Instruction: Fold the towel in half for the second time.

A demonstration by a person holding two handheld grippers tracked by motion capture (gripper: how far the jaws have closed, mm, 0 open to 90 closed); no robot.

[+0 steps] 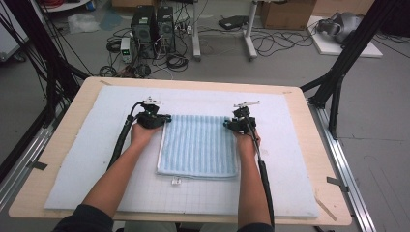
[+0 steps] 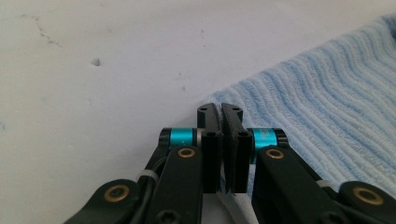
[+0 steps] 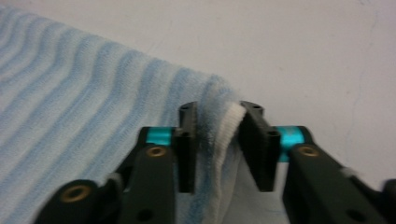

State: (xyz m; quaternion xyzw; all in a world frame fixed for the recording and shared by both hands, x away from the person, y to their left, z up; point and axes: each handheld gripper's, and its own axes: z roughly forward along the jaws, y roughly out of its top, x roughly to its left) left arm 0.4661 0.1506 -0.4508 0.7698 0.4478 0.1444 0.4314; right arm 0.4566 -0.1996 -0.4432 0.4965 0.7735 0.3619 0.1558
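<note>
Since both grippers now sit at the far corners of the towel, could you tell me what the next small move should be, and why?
Probably lift both far corners together and draw them toward the near edge to fold the towel. The left gripper is shut at its corner, and the right gripper has towel bunched between its jaws, so both seem gripped; the rest lies flat on the white mat.

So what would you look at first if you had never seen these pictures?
Probably the blue striped towel, lying flat in the middle of the white mat on the table. Then the two black tongs at its far corners: the left tongs are squeezed shut at the left corner, and the right tongs have a bunched fold of the right corner between their jaws.
</note>
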